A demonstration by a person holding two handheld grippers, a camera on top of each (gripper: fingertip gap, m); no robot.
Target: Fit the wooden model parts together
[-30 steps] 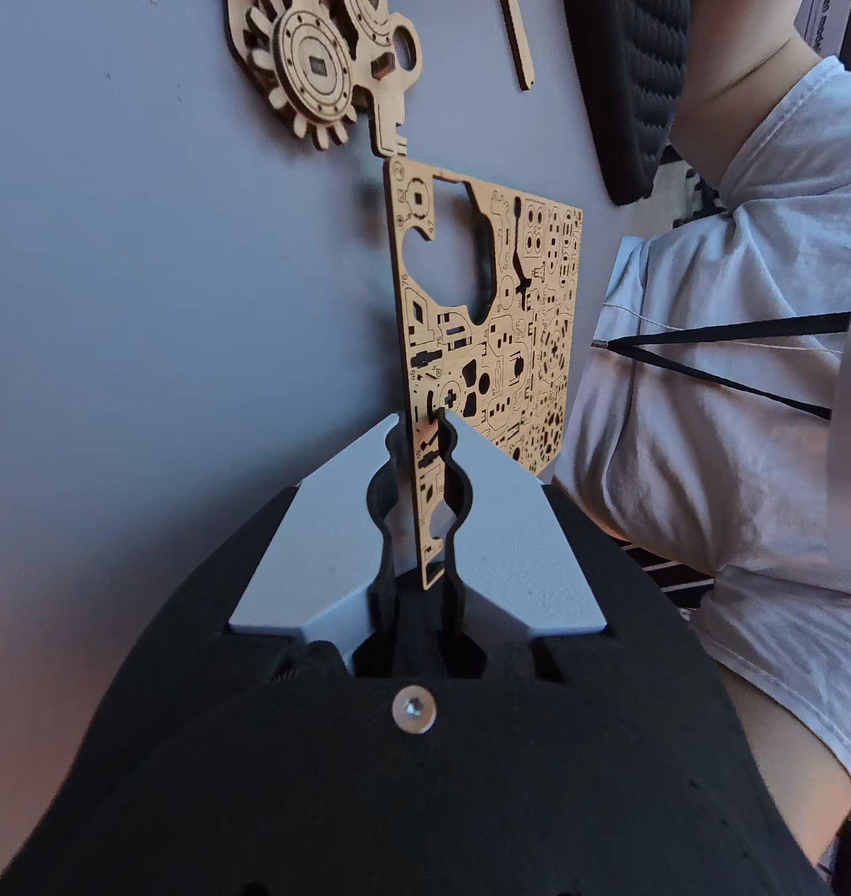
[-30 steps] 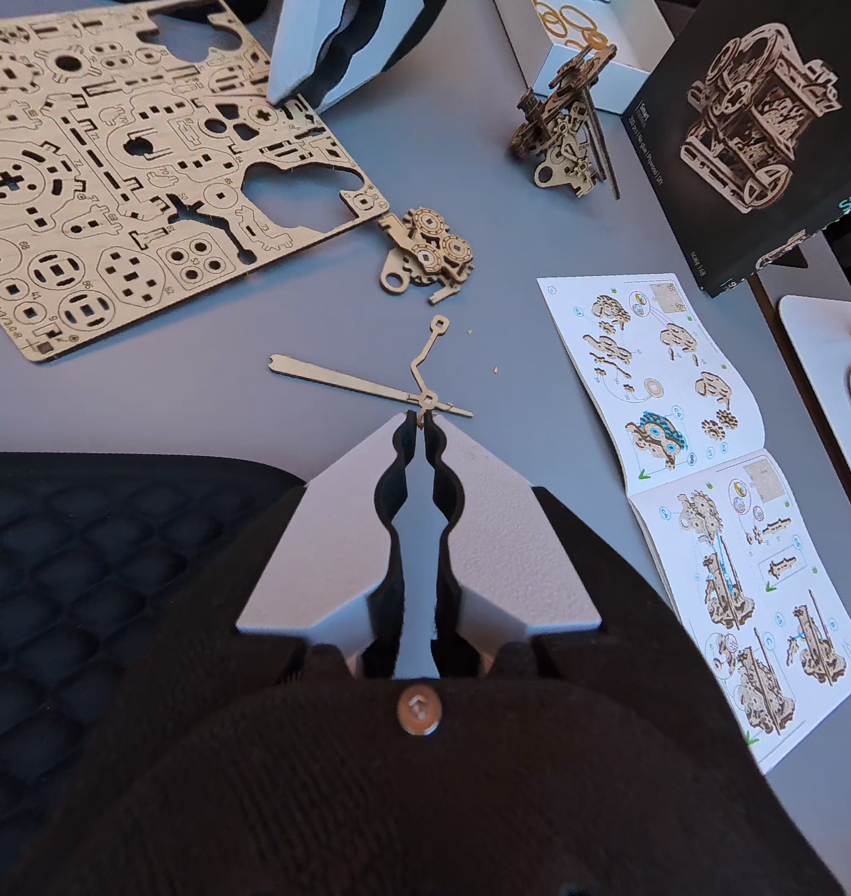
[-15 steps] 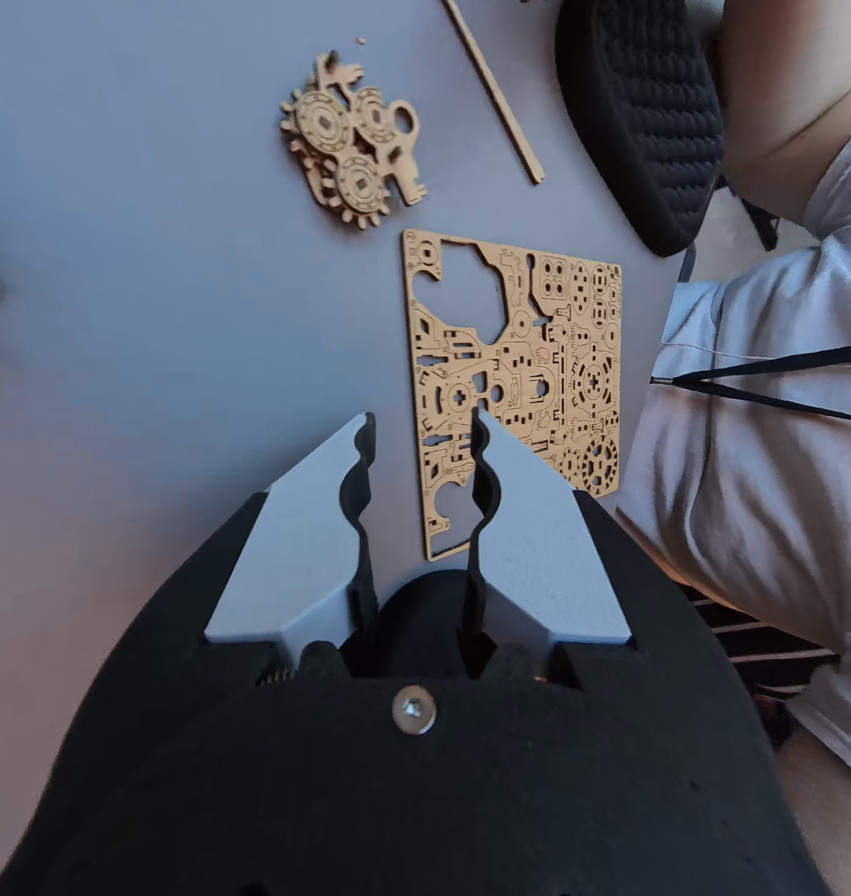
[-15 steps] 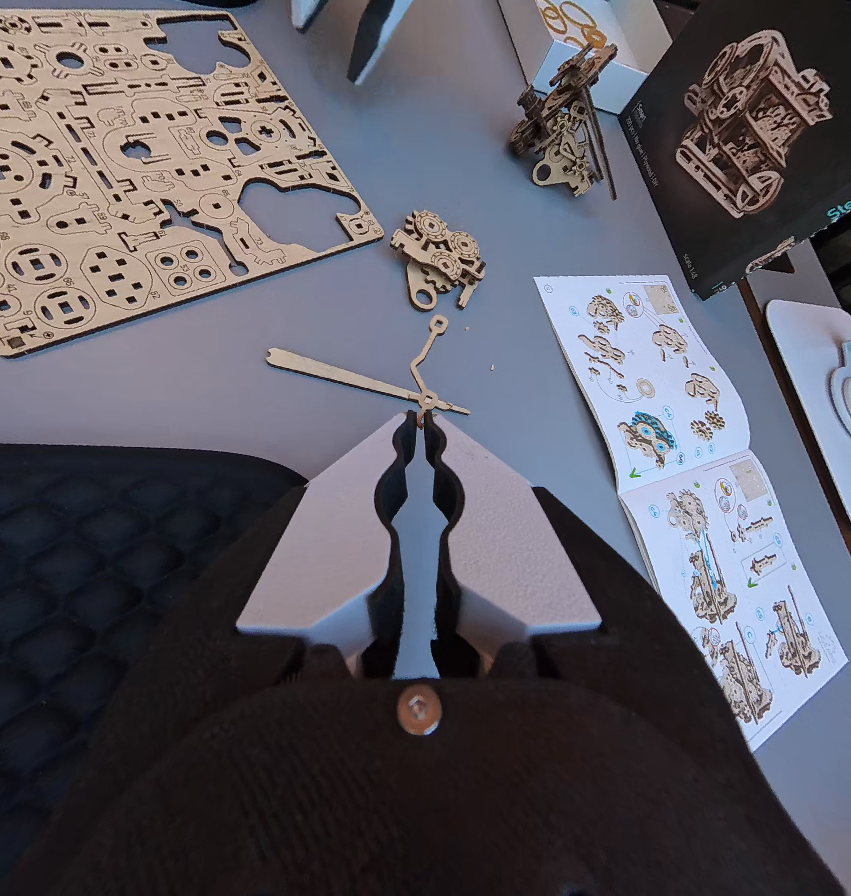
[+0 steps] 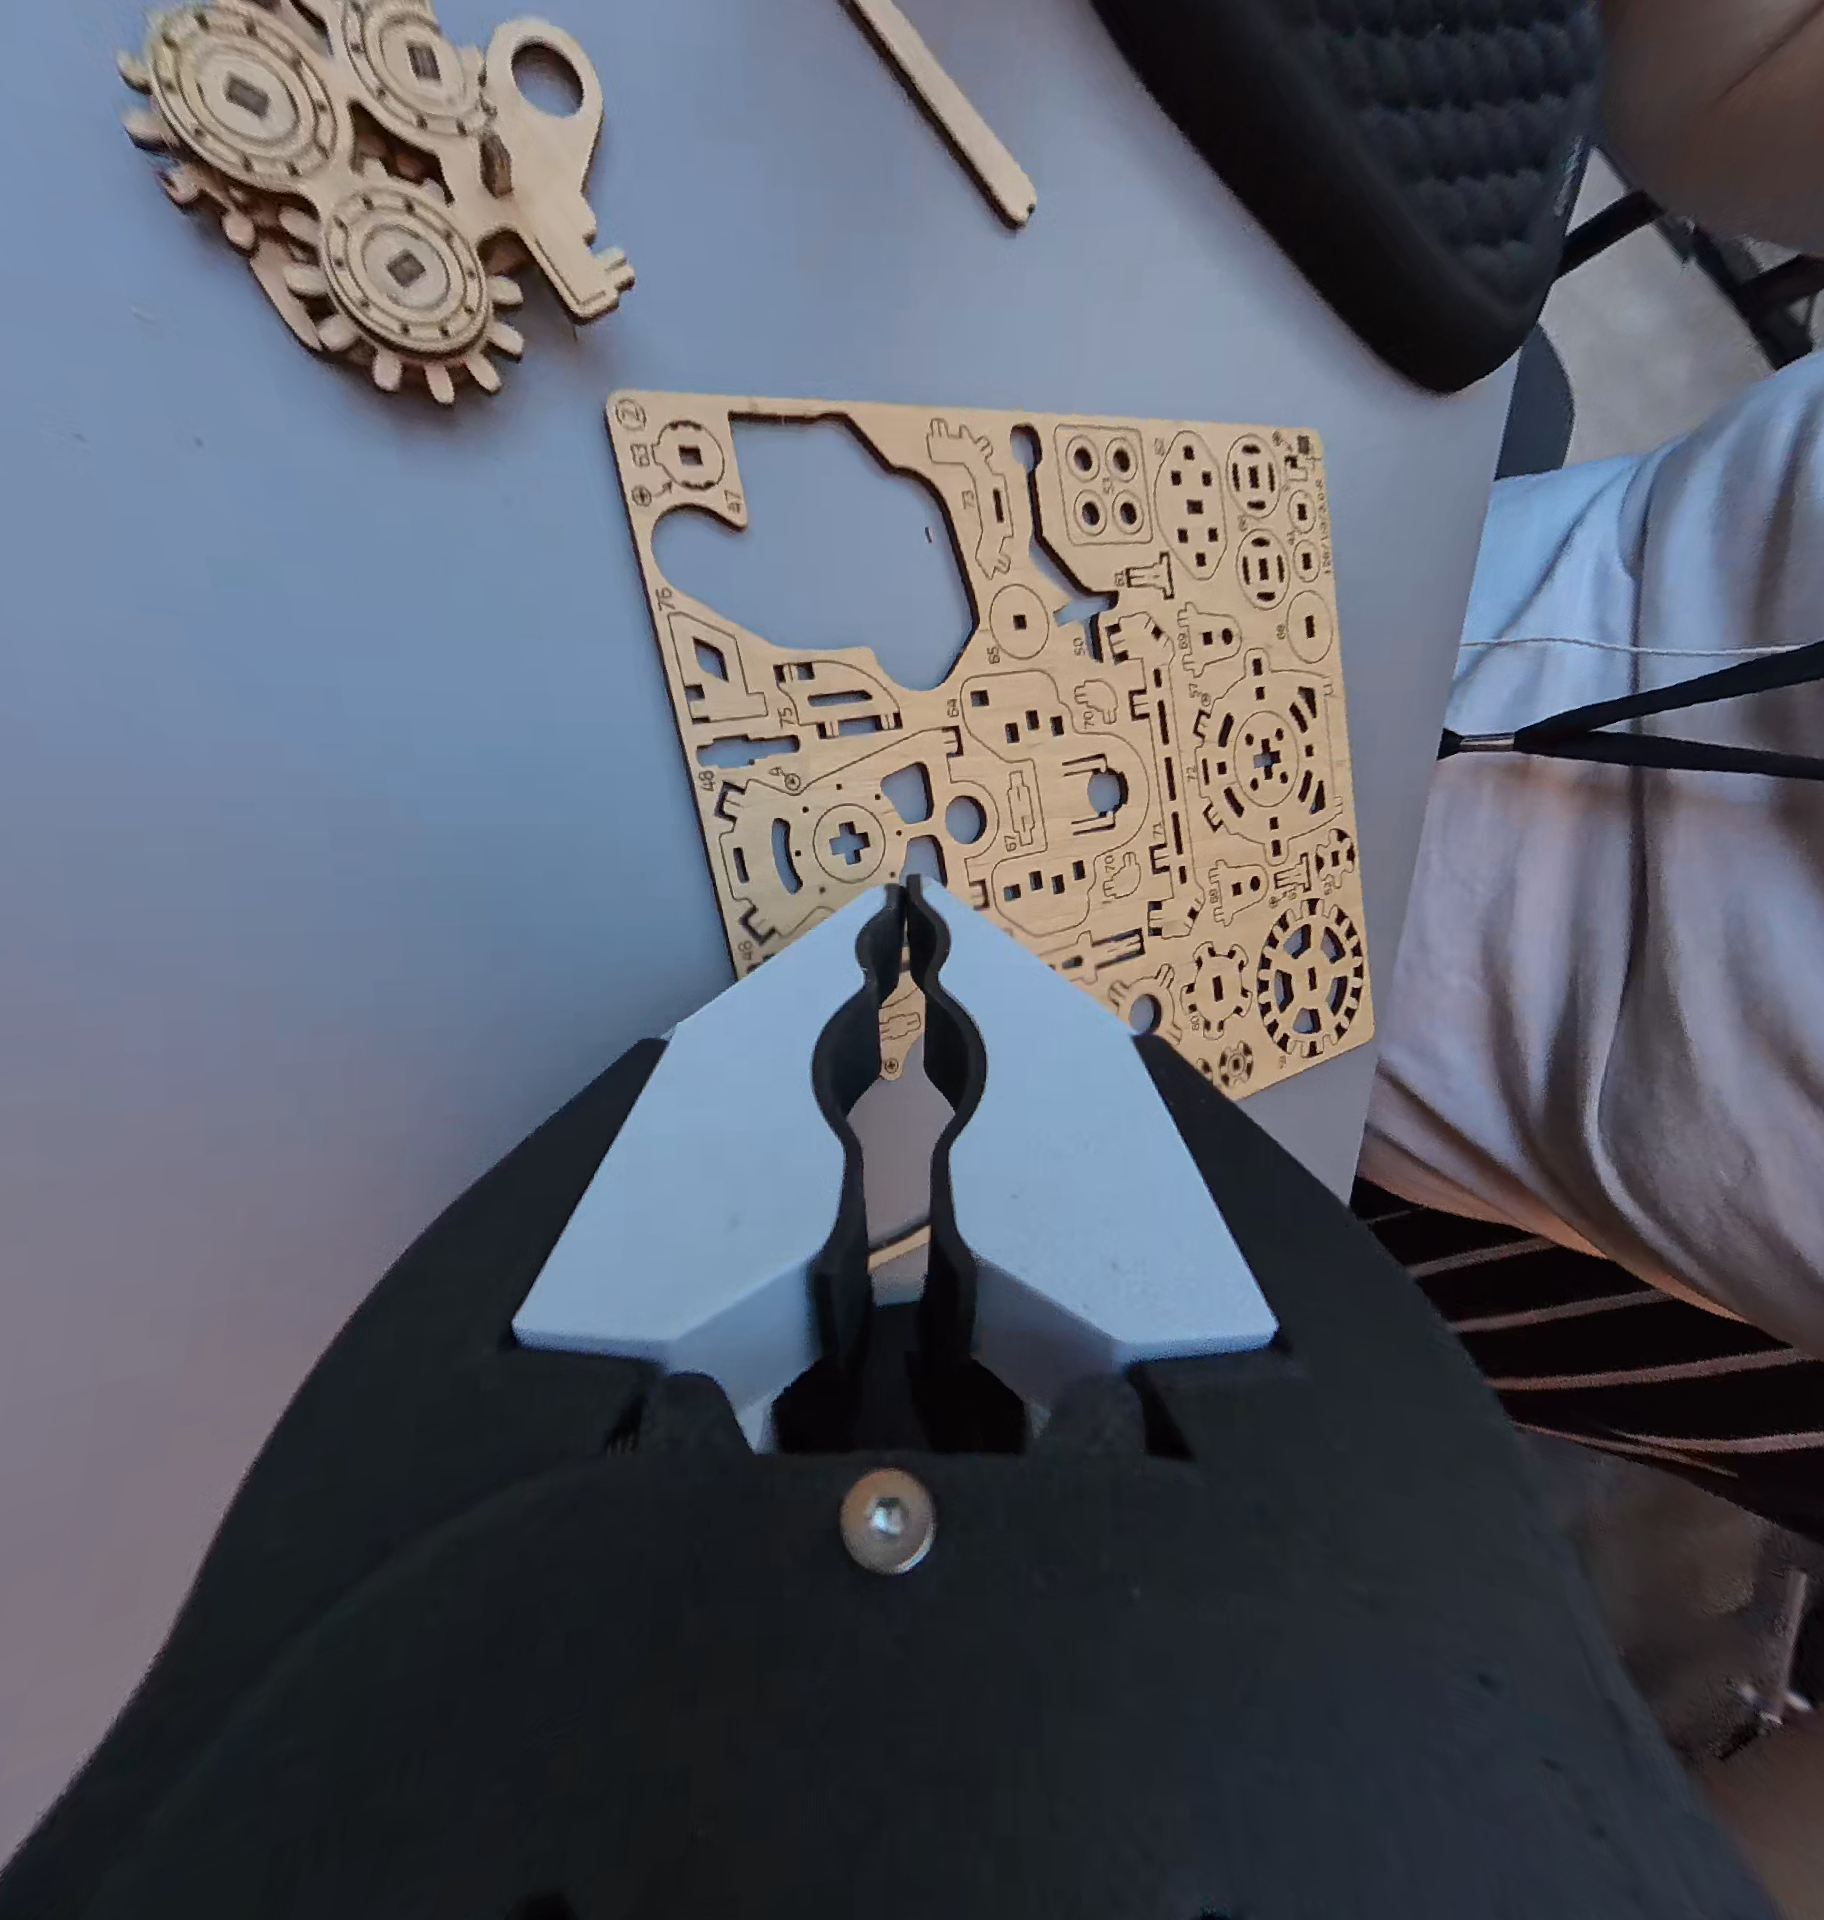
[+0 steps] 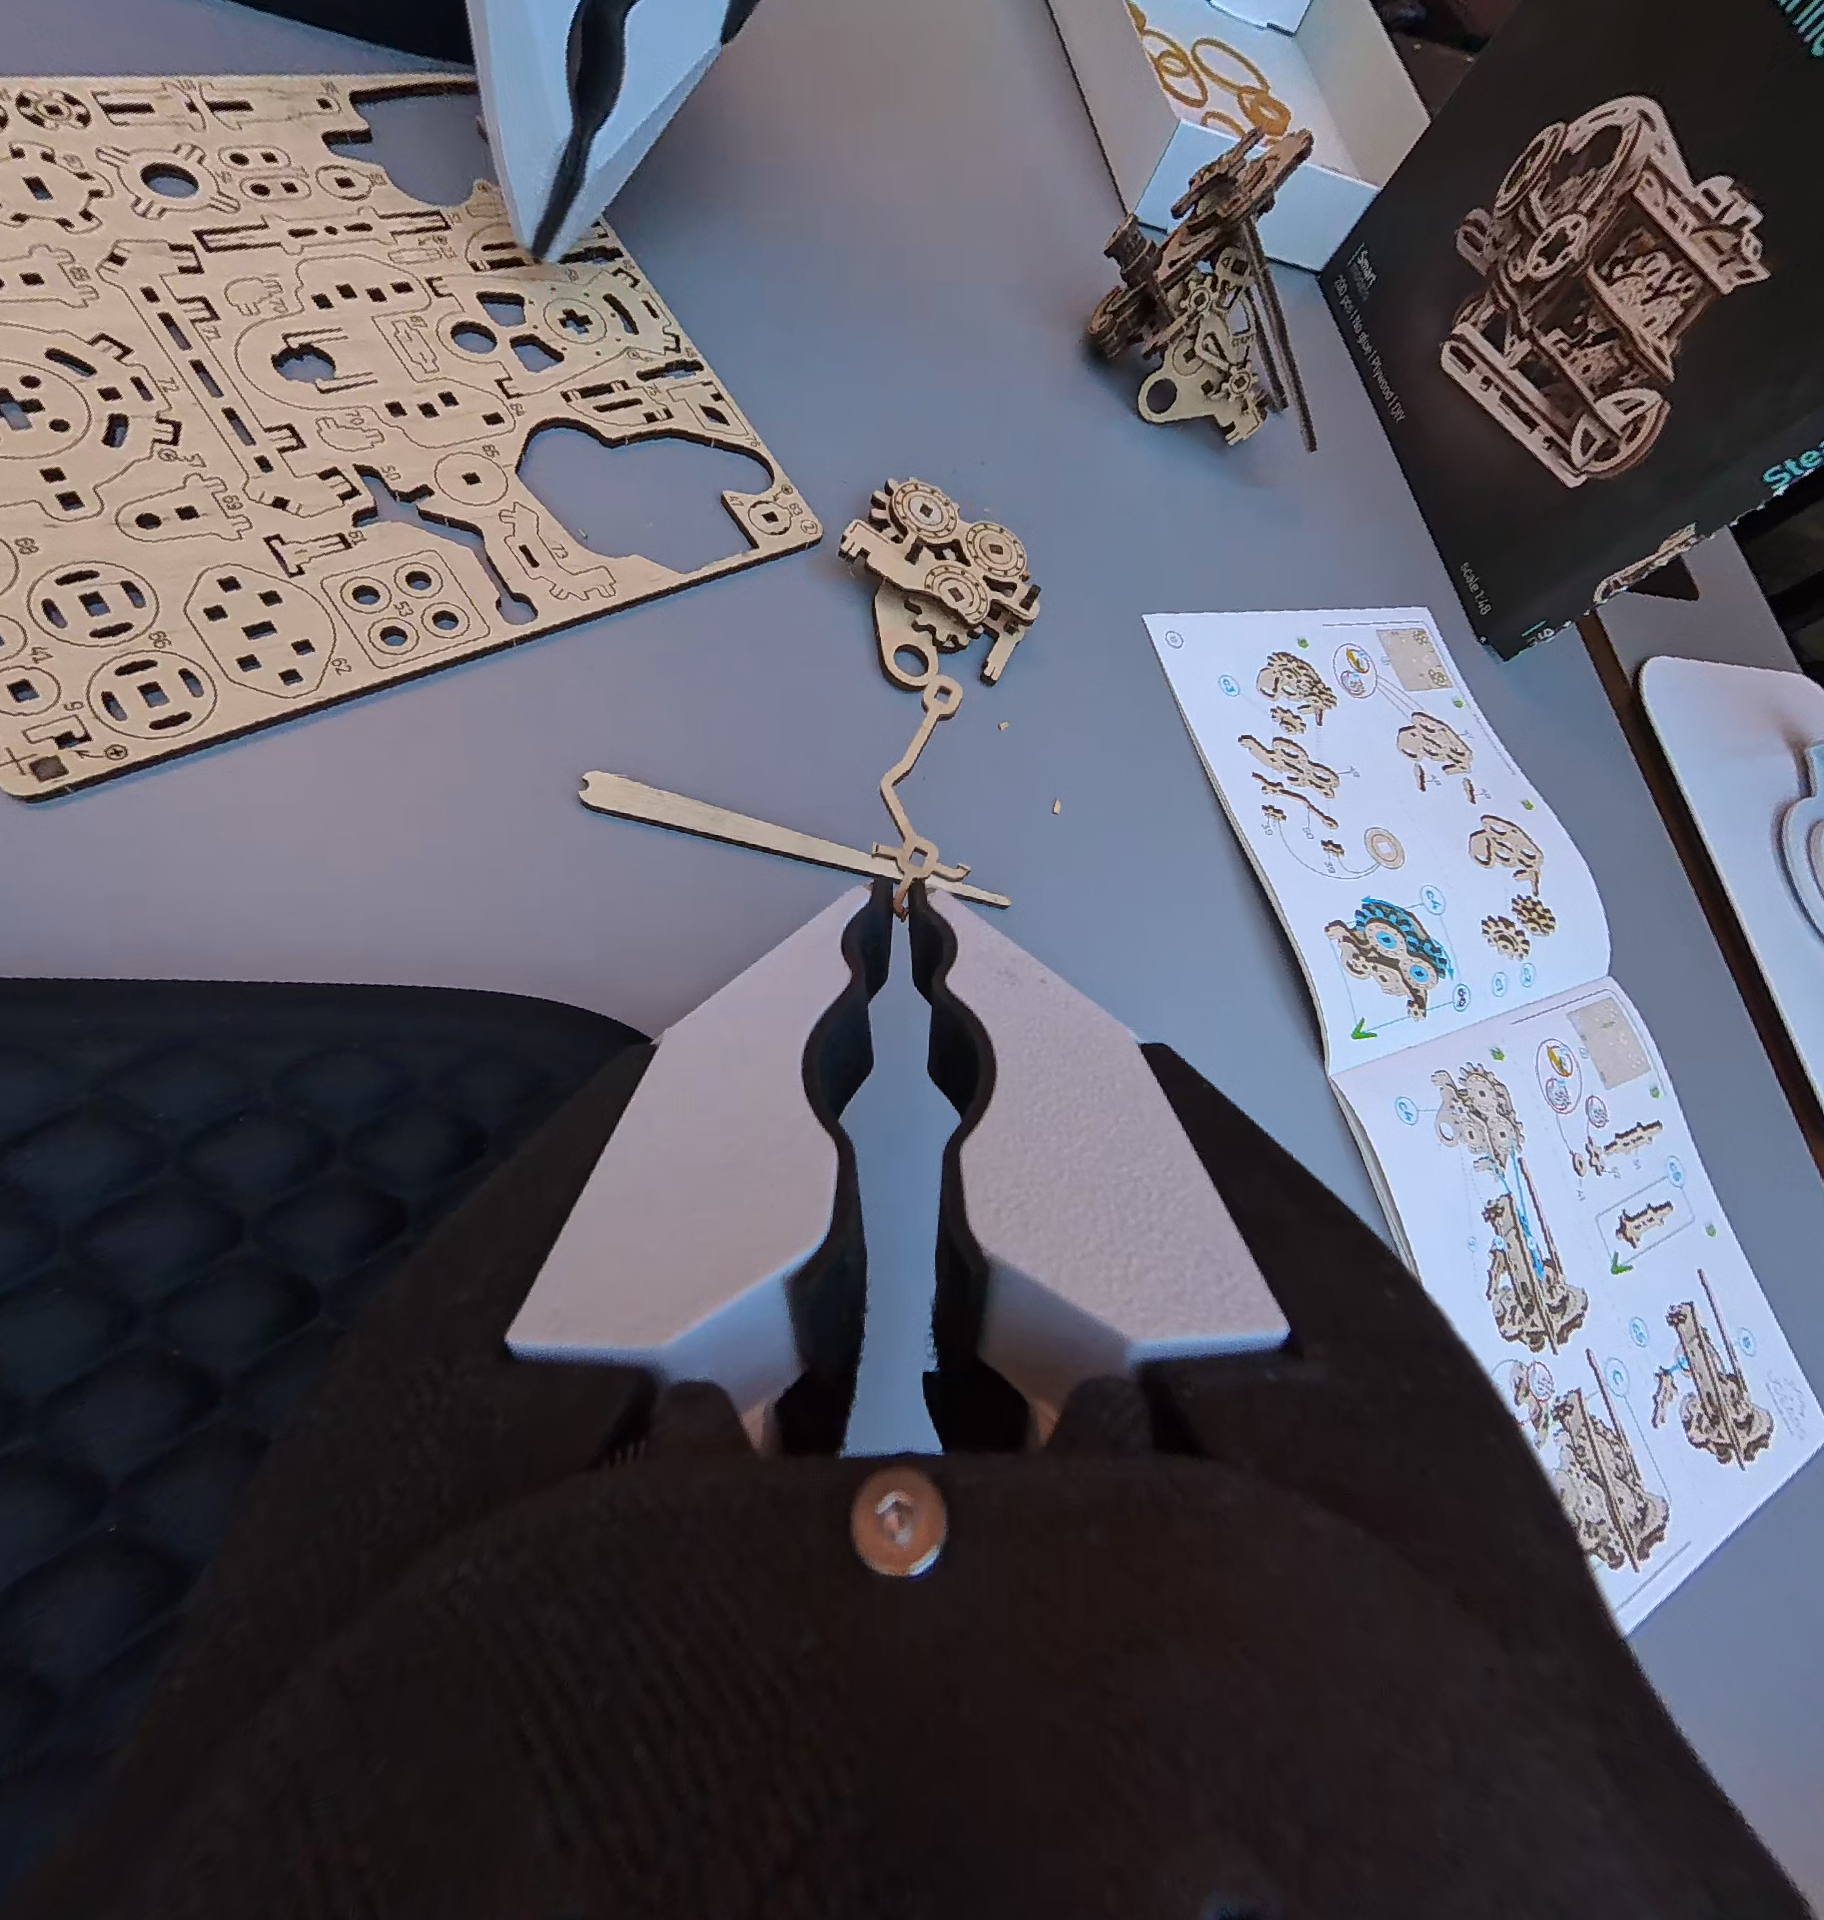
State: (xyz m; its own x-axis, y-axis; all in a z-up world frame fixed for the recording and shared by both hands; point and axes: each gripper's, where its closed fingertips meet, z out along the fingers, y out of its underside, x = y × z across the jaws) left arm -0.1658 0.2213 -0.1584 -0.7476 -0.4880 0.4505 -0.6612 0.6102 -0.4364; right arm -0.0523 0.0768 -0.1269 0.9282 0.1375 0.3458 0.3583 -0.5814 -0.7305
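Since 0.5 s earlier, the left gripper [image 5: 906, 889] had closed its jaws empty and come down over the wooden parts sheet [image 5: 1001, 665], which lay flat on the grey table [image 5: 316, 727]. The right gripper [image 6: 902, 902] still pinched a thin crank piece [image 6: 913, 774] crossing a pointed stick [image 6: 742, 831], near the gear assembly [image 6: 939, 577]. An instruction booklet [image 6: 1448, 997] and dark box [image 6: 1614, 291] lay rightward.

the left tool [image 5: 906, 891] covers the near edge of the wooden parts sheet [image 5: 1001, 717], so whether its closed tips touch the sheet cannot be told. the gear assembly [image 5: 368, 197] is cut off by the top edge in the left wrist view. in the right wrist view the sheet [image 6: 264, 436] runs off the left edge, the dark kit box [image 6: 1614, 312] off the right, and the white box [image 6: 1251, 114] off the top.
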